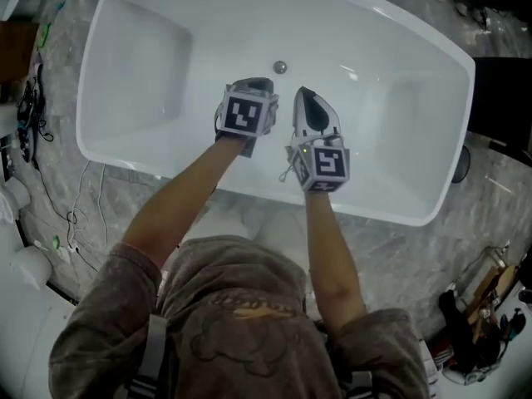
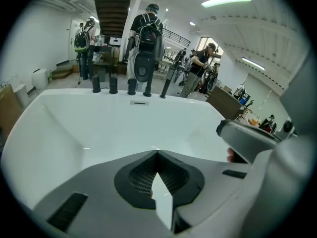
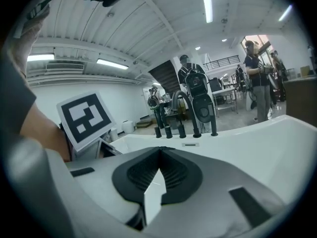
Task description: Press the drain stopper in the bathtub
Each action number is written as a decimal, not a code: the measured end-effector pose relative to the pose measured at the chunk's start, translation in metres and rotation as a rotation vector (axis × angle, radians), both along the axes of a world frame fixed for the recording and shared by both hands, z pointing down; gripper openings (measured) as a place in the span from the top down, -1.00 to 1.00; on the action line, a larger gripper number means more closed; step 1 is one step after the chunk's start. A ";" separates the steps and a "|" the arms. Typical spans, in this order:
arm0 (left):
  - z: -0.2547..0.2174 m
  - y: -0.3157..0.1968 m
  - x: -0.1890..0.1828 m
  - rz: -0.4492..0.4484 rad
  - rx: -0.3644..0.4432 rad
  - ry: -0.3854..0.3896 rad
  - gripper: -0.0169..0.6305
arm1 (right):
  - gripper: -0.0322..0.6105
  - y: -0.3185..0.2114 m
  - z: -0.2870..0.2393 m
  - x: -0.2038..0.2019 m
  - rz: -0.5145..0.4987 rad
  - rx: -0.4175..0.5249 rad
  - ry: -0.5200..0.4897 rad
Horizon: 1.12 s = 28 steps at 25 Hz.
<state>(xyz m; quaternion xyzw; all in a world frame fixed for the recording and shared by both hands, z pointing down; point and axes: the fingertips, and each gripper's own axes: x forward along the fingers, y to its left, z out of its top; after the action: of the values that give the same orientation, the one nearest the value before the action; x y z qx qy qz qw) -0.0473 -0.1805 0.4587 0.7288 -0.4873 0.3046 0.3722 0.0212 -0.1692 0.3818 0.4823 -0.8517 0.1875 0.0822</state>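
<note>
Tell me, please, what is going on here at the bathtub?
A person leans over the white bathtub with a gripper in each hand. The left gripper and the right gripper hang side by side above the middle of the tub, each with its fingers shut on nothing. The round drain stopper sits on the tub floor just beyond them, and neither gripper touches it.

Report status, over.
Left gripper and right gripper both shut, empty, over the tub. Stopper just ahead of the tips, not touched. Nothing in the way.
</note>
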 end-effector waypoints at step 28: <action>-0.250 0.102 0.003 0.293 0.431 0.202 0.95 | 0.90 0.099 -0.183 -0.037 -0.113 0.086 -0.063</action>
<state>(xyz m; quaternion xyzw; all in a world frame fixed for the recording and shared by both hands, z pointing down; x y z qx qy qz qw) -0.0442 -0.0787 0.2087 0.8807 -0.3906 0.1702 0.2071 -0.0160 -0.0706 0.1984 0.4303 -0.8871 0.1609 0.0451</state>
